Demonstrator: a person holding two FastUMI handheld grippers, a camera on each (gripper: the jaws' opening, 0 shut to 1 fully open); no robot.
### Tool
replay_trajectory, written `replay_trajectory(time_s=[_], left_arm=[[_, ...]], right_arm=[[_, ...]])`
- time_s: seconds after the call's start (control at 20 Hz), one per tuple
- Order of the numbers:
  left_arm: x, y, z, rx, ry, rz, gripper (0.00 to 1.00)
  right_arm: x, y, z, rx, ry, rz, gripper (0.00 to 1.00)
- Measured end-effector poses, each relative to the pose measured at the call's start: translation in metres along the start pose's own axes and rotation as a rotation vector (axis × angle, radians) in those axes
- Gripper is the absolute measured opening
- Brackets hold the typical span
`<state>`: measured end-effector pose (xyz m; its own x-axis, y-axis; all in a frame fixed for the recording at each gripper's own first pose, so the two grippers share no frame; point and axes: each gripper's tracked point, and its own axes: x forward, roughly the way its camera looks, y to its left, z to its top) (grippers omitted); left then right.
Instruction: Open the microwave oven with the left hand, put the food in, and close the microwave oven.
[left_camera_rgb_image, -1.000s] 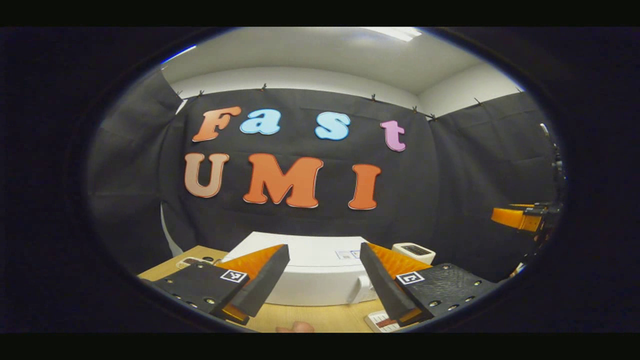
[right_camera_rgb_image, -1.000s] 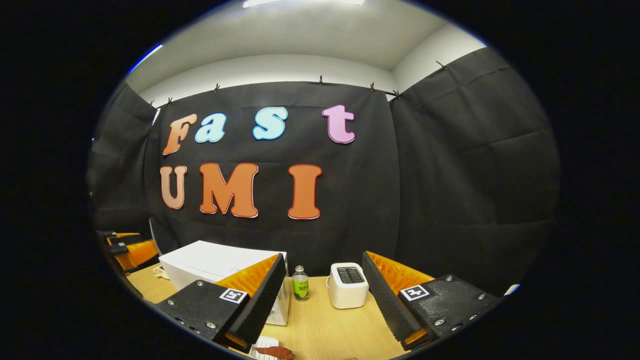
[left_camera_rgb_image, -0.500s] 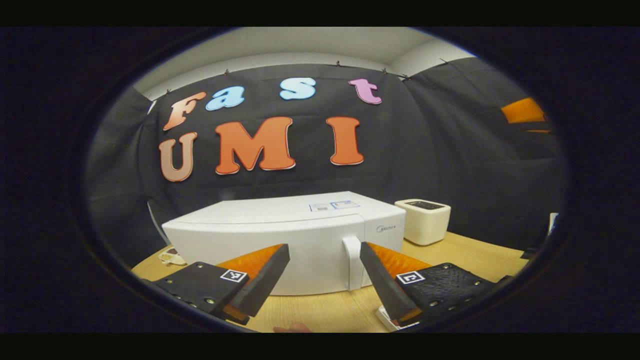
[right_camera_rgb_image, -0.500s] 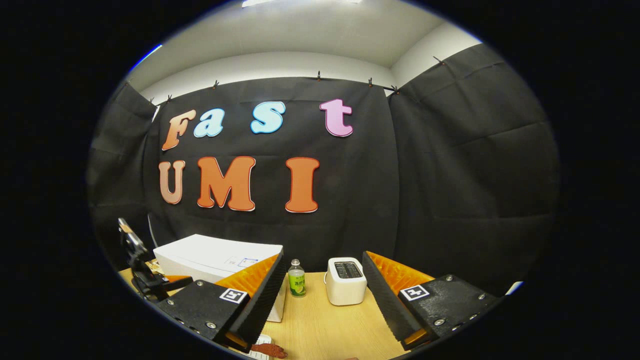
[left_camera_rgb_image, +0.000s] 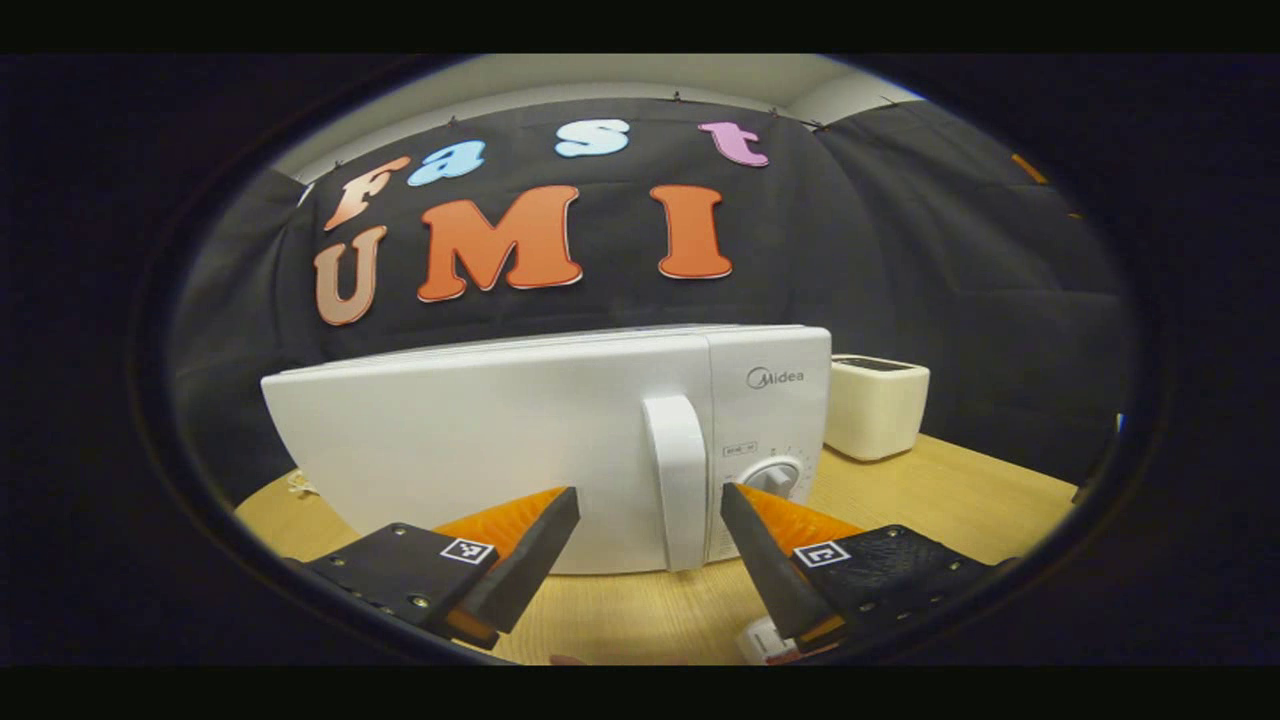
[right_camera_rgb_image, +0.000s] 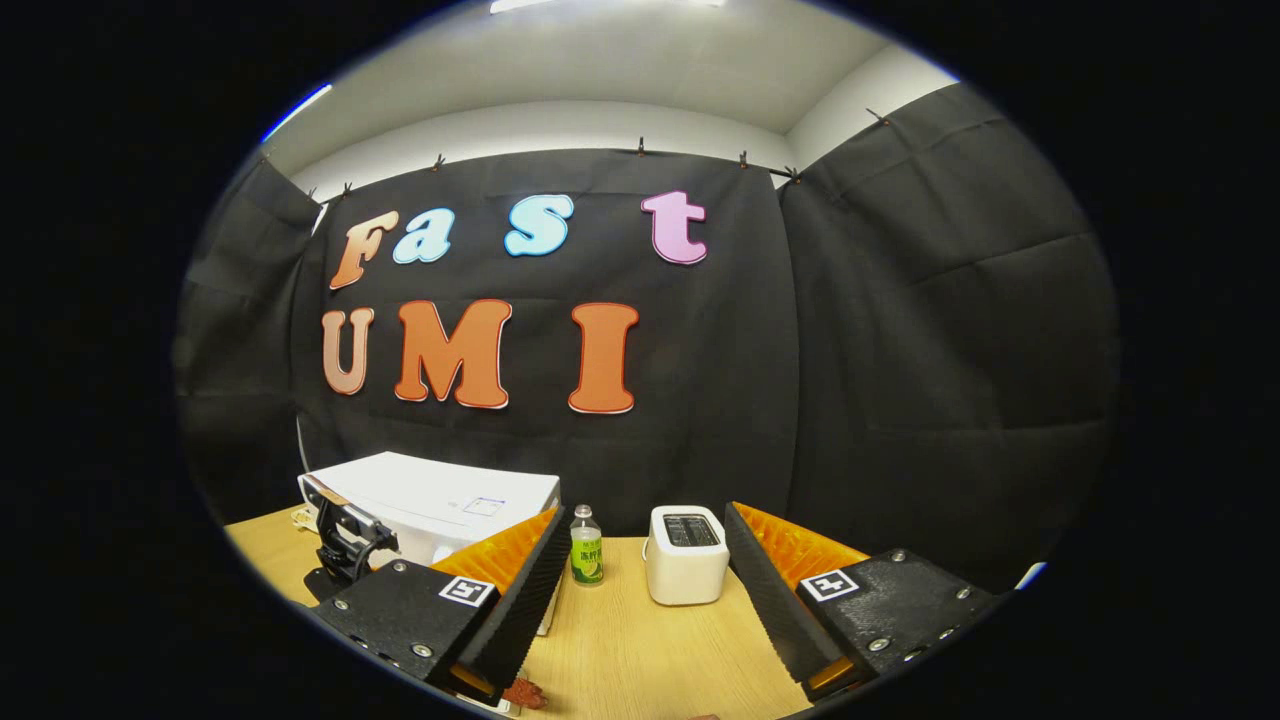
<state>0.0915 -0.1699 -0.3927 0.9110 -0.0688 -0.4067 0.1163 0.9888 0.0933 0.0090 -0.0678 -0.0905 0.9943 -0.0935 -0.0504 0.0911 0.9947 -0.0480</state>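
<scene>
The white microwave oven (left_camera_rgb_image: 480, 440) stands on the wooden table with its door shut. Its upright handle (left_camera_rgb_image: 678, 480) is straight ahead of my left gripper (left_camera_rgb_image: 648, 494), which is open and close to the handle without touching it. The right gripper view has the microwave (right_camera_rgb_image: 450, 495) at the left, with the left gripper (right_camera_rgb_image: 345, 545) in front of it. My right gripper (right_camera_rgb_image: 645, 514) hovers open and empty over the table. A brownish piece of food (right_camera_rgb_image: 525, 692) lies on a white dish at the bottom edge, under the right gripper's left finger.
A white toaster (right_camera_rgb_image: 685, 555) and a small green-labelled bottle (right_camera_rgb_image: 586, 548) stand right of the microwave near the back cloth wall. The toaster (left_camera_rgb_image: 878, 405) also appears beside the microwave's control panel with its dial (left_camera_rgb_image: 775, 475). Bare wooden table (right_camera_rgb_image: 640, 660) spreads in front.
My left gripper has dropped and come up to the microwave's front, so the door handle now sits between its open fingers in the view. The right gripper has barely moved.
</scene>
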Motion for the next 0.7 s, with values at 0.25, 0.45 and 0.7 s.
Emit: replay_trajectory(time_s=[0.25,0.45,0.7], left_arm=[[0.012,-0.002,-0.012,0.011,0.029,0.004,0.89],[0.013,-0.017,-0.021,-0.018,0.061,-0.031,0.48],[0.006,-0.018,-0.019,-0.092,0.025,-0.046,0.18]], right_arm=[[0.005,-0.008,-0.013,-0.025,0.007,-0.014,0.95],[0.004,-0.007,-0.02,-0.006,0.018,0.001,0.95],[0.002,-0.013,-0.026,-0.035,0.019,-0.008,0.96]])
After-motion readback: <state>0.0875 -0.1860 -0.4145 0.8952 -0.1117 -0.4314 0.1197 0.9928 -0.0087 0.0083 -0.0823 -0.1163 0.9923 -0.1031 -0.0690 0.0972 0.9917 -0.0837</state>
